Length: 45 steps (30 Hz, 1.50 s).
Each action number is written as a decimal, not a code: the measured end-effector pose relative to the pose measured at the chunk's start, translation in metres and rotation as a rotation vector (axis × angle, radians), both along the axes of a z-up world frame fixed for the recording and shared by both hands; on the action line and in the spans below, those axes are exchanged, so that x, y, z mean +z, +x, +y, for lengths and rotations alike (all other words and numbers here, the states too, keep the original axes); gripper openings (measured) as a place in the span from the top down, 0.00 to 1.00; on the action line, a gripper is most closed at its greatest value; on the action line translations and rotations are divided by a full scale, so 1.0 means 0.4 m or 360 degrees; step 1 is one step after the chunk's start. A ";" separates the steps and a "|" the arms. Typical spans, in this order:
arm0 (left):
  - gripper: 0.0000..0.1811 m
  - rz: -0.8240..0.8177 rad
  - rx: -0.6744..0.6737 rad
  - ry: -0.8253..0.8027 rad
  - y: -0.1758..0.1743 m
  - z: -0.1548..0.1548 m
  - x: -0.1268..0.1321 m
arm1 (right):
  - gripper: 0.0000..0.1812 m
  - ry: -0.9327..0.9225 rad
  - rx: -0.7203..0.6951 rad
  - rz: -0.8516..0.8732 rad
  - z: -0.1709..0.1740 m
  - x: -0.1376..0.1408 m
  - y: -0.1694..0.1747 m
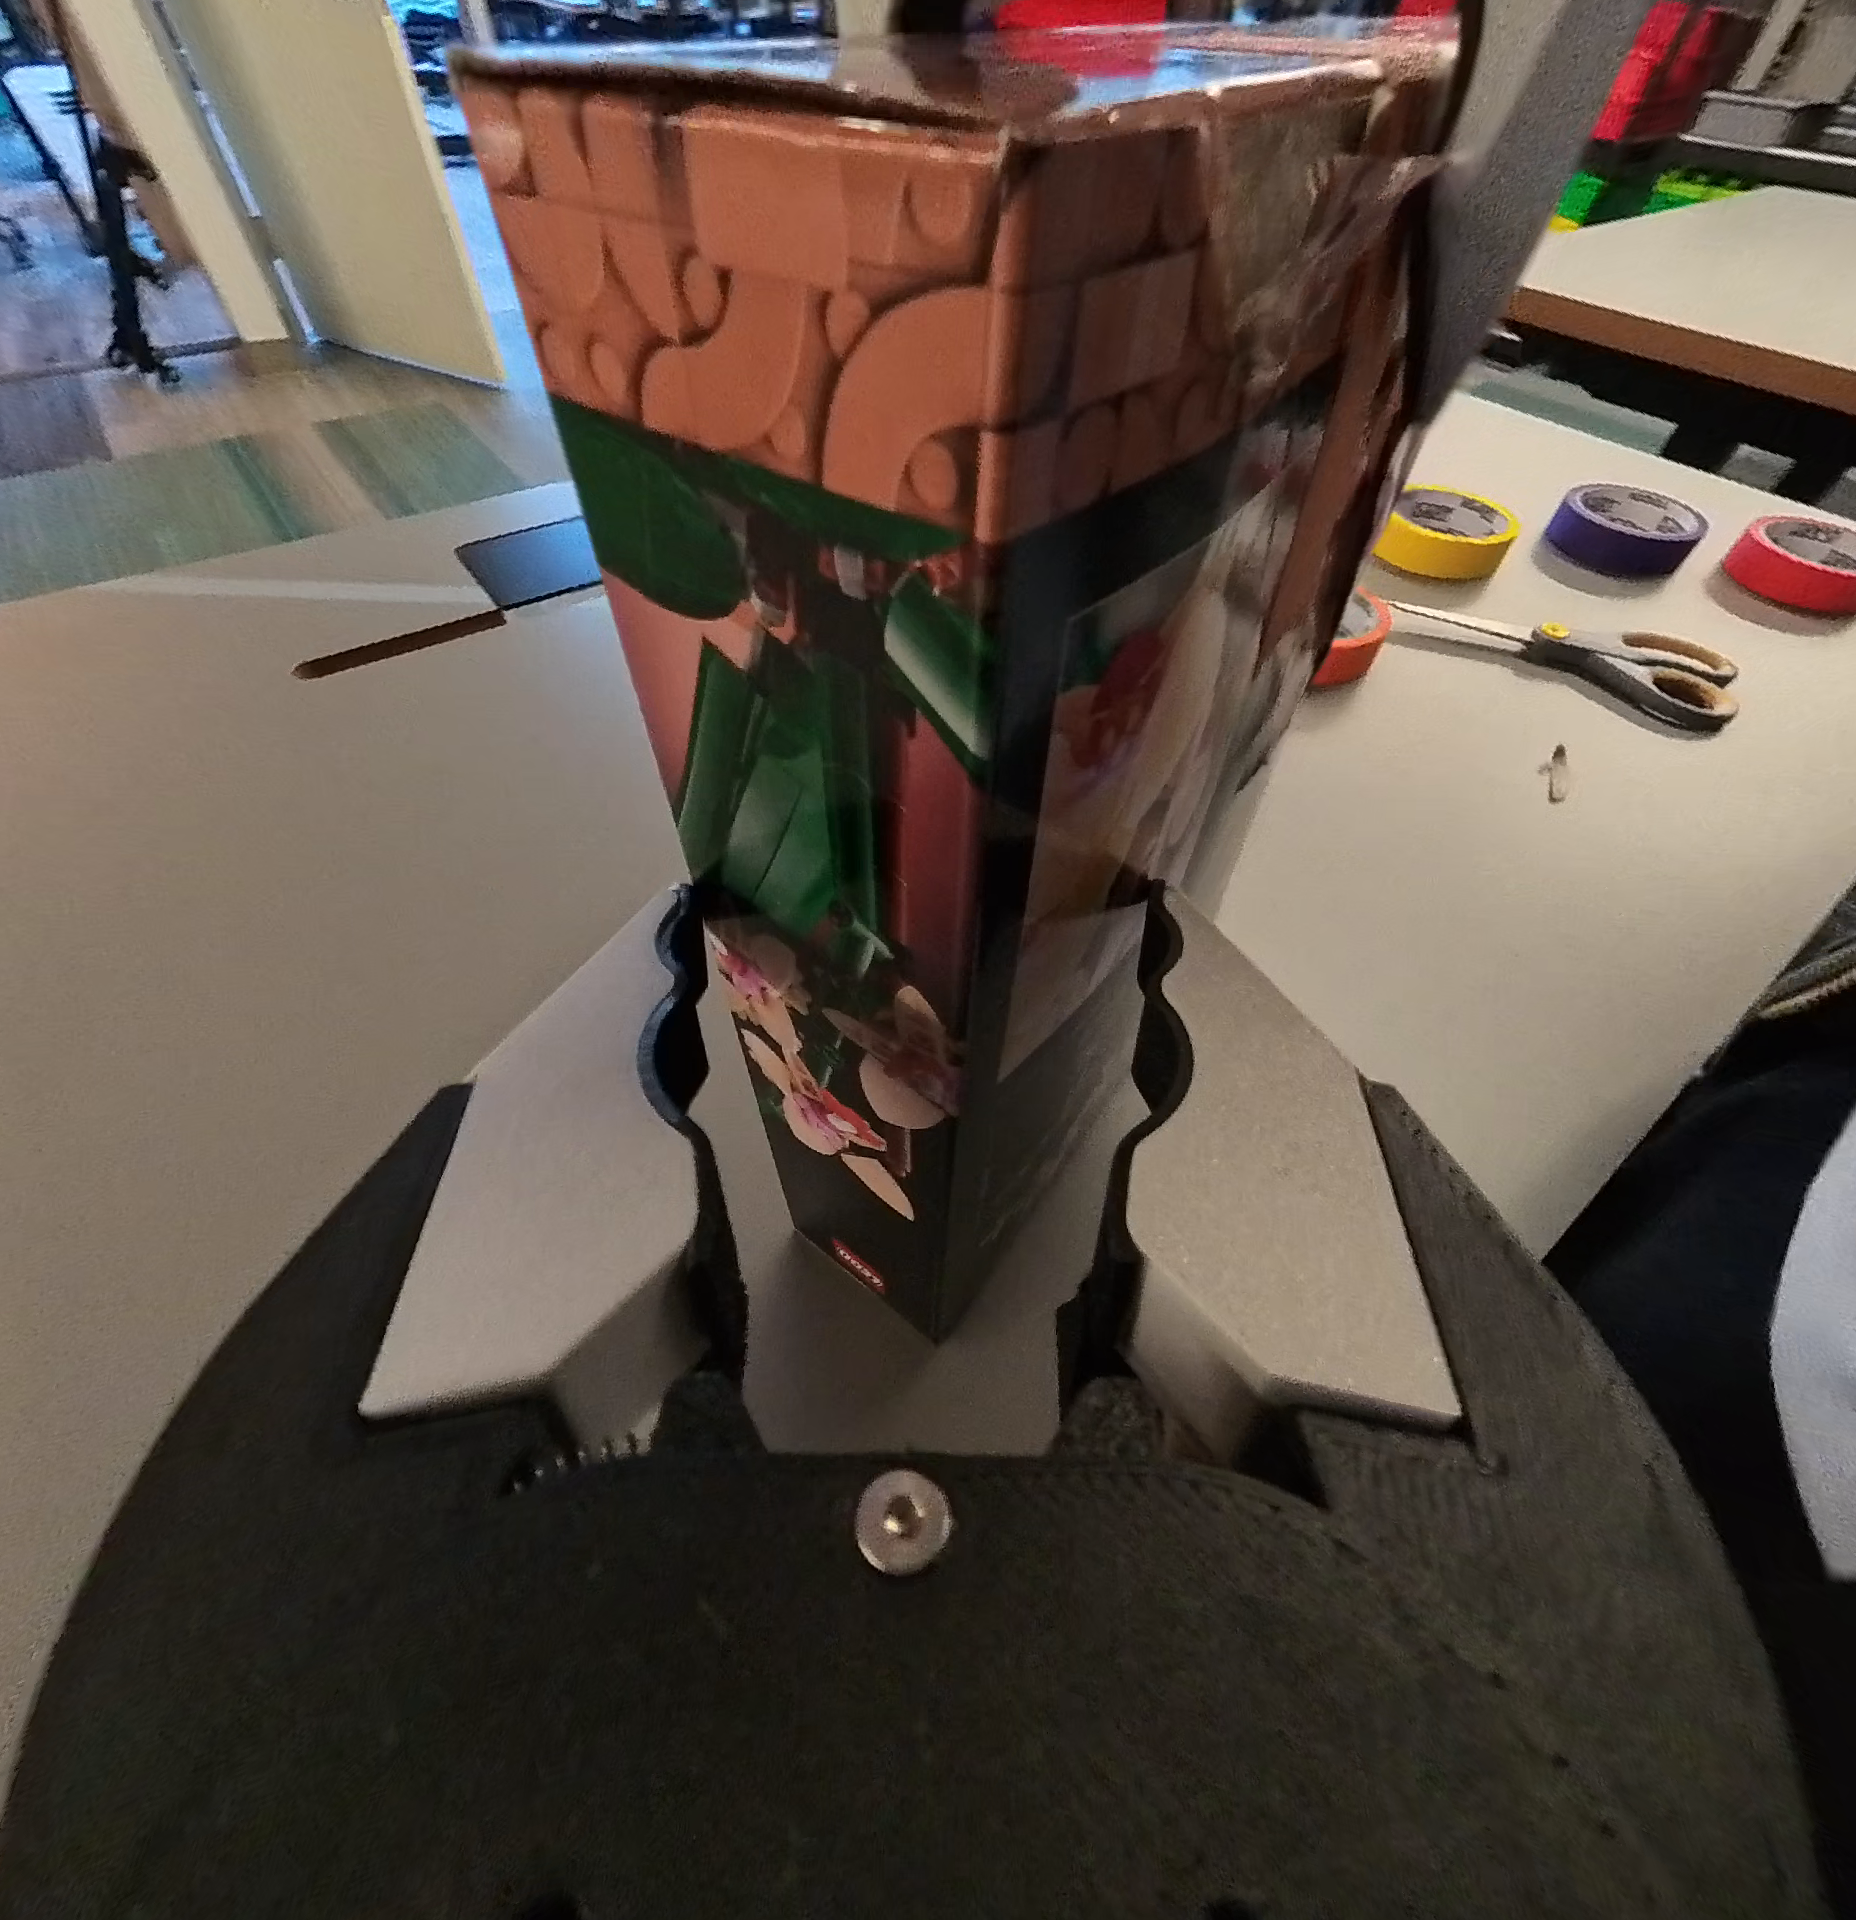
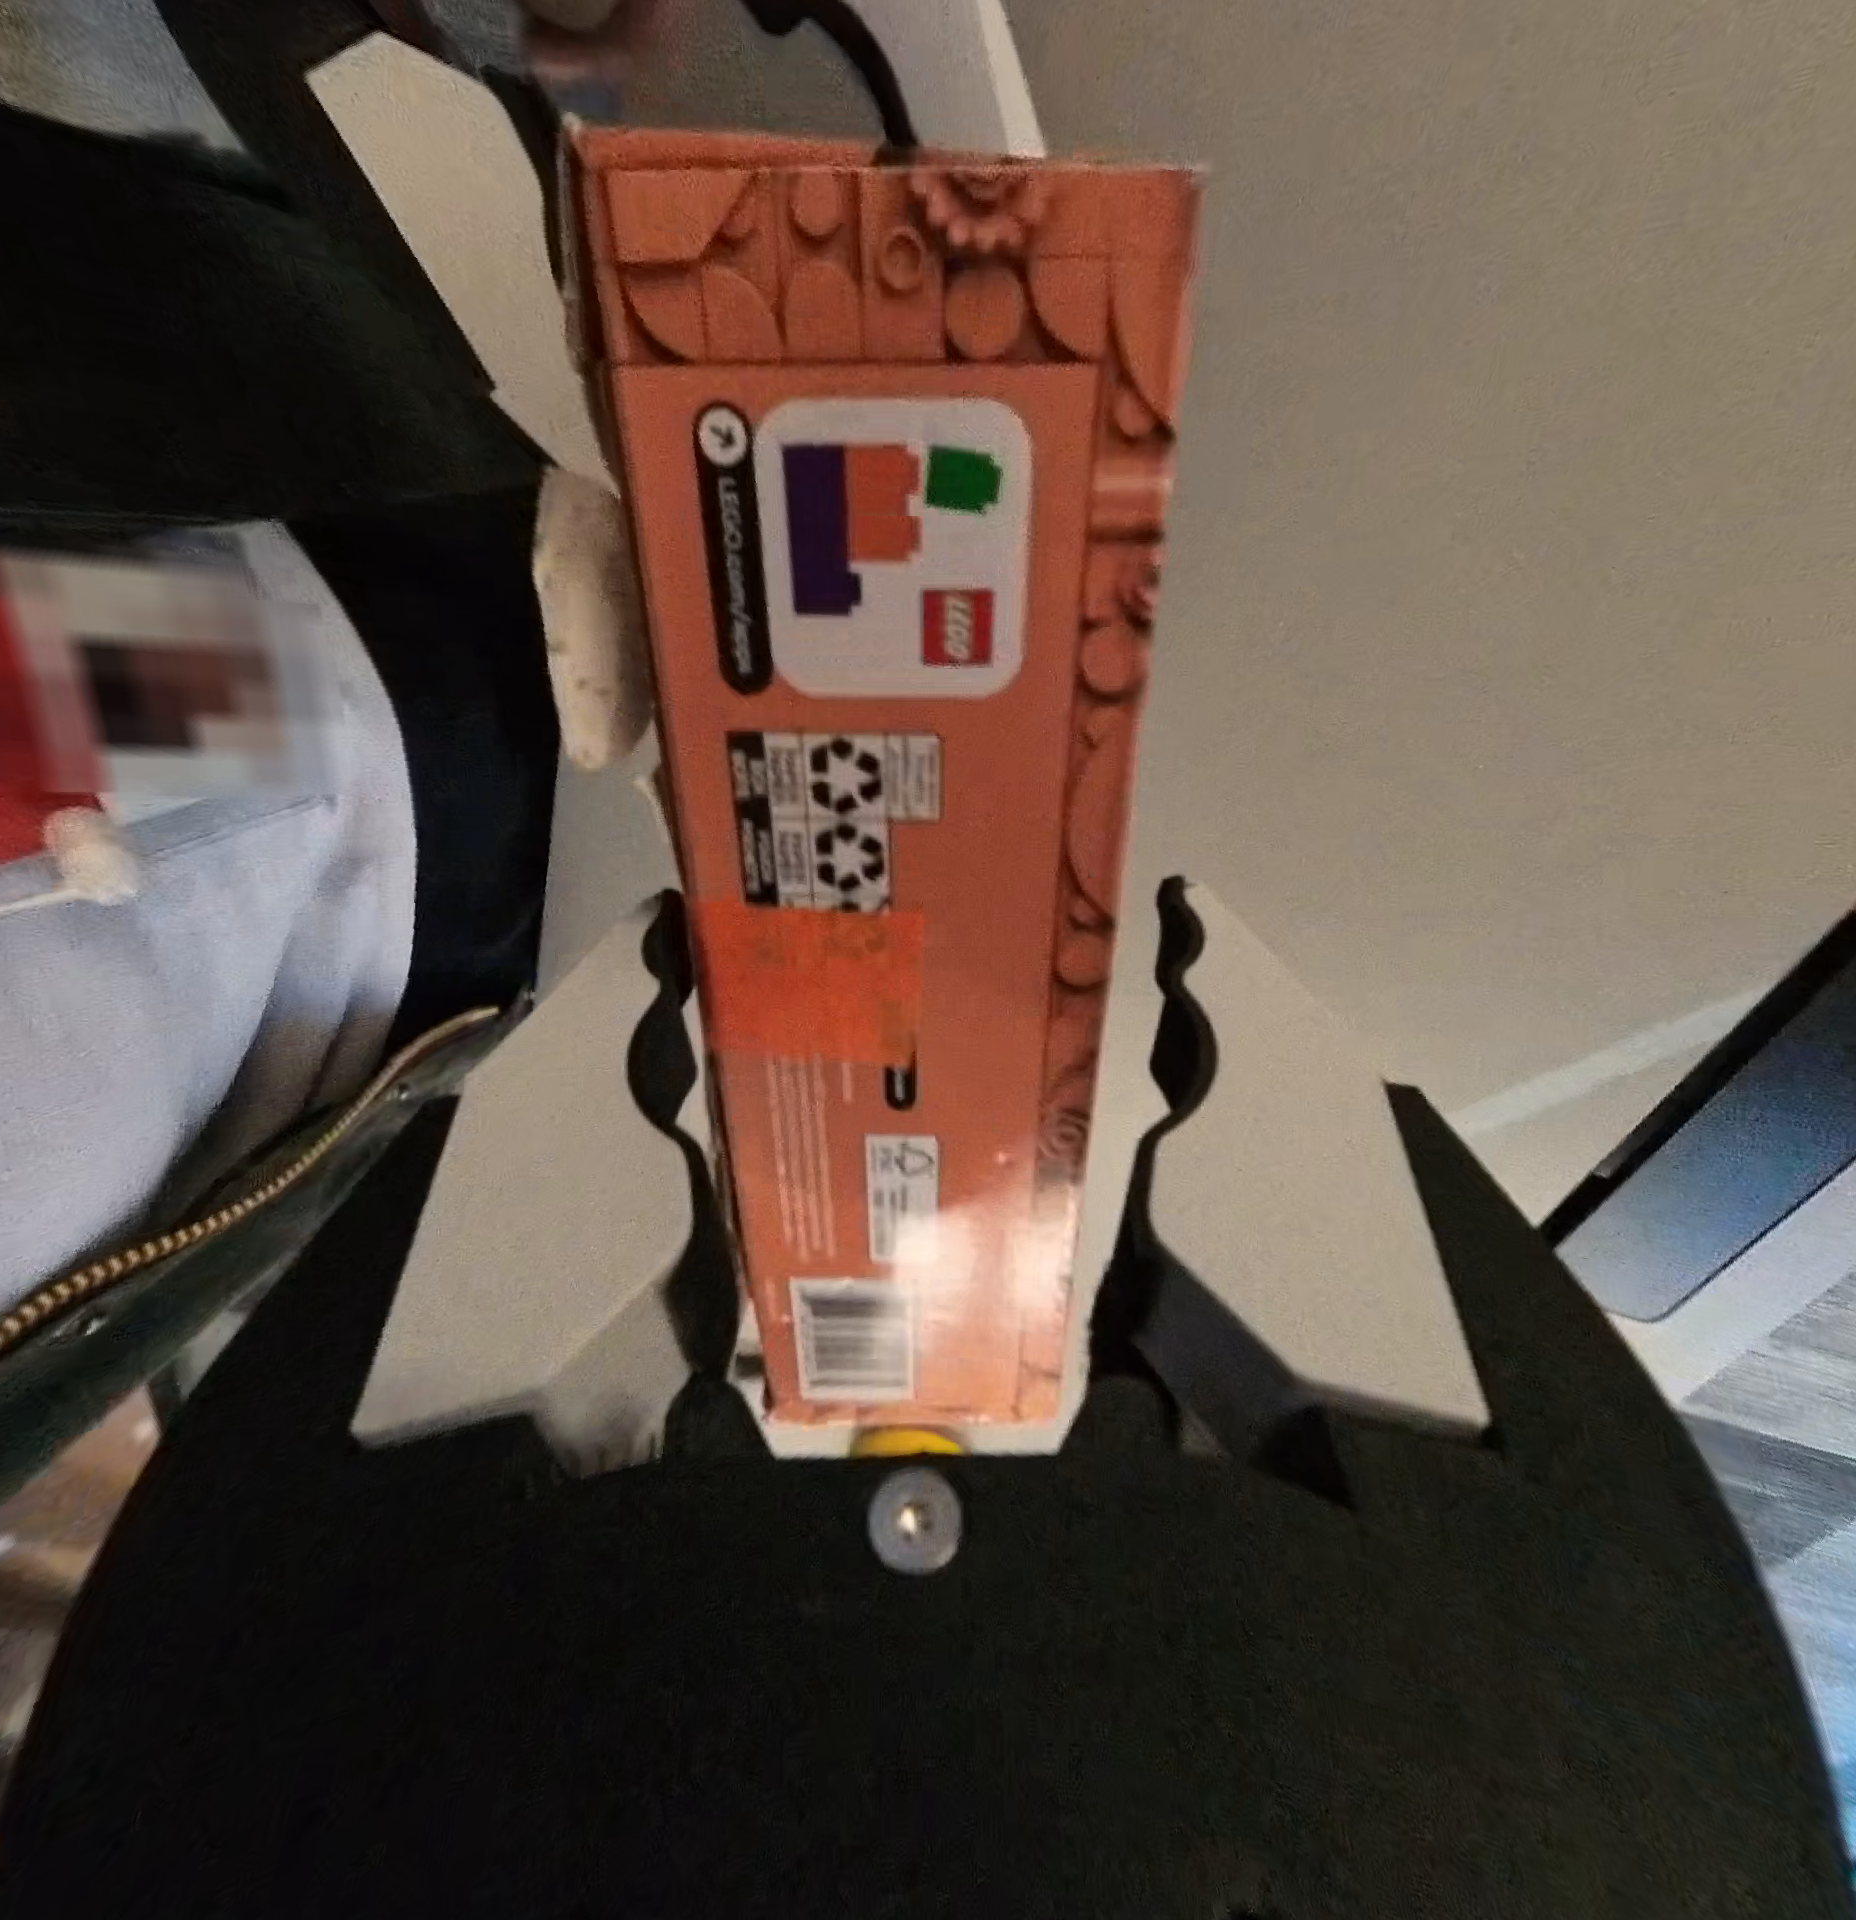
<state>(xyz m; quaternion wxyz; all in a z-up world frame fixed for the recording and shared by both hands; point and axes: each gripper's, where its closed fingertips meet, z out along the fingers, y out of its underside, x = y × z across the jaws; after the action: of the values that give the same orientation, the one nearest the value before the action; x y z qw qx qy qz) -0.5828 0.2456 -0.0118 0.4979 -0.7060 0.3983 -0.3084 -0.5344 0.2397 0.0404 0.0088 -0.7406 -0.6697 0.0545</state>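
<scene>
A tall cardboard box (image 1: 799, 436) printed with terracotta shapes, green leaves and flowers is held over the grey table (image 1: 280, 883). My left gripper (image 1: 924, 904) is shut on its near end, both pads against its sides. A grey finger (image 1: 1475, 208) of the other gripper presses the box's far top right corner. In the right wrist view the box's (image 2: 903, 582) narrow terracotta side, with labels and an orange sticker, runs between my right gripper's (image 2: 919, 894) fingers, which are shut on it. The left gripper's white fingers (image 2: 456, 260) hold its far end.
Yellow (image 1: 1443, 530), purple (image 1: 1625, 525), red (image 1: 1807, 561) and orange (image 1: 1355, 639) tape rolls and scissors (image 1: 1620, 665) lie on the table to the right. A second table (image 1: 1734, 281) with coloured bricks stands behind. A person's zipped jacket (image 2: 228, 1226) is close on the left.
</scene>
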 end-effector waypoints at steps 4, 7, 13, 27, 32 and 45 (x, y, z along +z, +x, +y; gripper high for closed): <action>0.55 0.0066 0.0217 -0.0109 0.001 -0.034 -0.002 | 0.49 0.0040 0.0200 -0.0274 -0.020 -0.077 0.054; 0.61 -0.0138 0.0506 -0.0202 -0.031 -0.085 0.004 | 0.49 0.0055 0.0279 -0.0245 -0.023 -0.076 0.068; 0.37 -0.0233 0.0505 -0.0282 -0.001 -0.114 -0.024 | 0.49 0.0064 0.0628 -0.0203 -0.048 -0.075 0.131; 0.37 0.0000 0.0262 -0.0401 0.094 -0.077 -0.071 | 0.37 0.0335 -0.0287 0.1776 0.059 0.022 0.268; 0.43 0.0106 0.0198 -0.0362 0.125 -0.073 -0.065 | 0.40 0.0001 -0.0249 0.1711 -0.007 -0.081 0.212; 0.48 -0.0074 0.0544 -0.0340 -0.071 -0.185 0.154 | 0.45 -0.0221 -0.0035 0.1591 -0.105 -0.016 -0.055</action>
<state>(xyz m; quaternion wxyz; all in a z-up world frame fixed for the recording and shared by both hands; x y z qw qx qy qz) -0.6113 0.1717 0.0500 0.4742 -0.8048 0.2261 -0.2762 -0.5563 0.1978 0.0342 0.2796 -0.6298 -0.5705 0.4469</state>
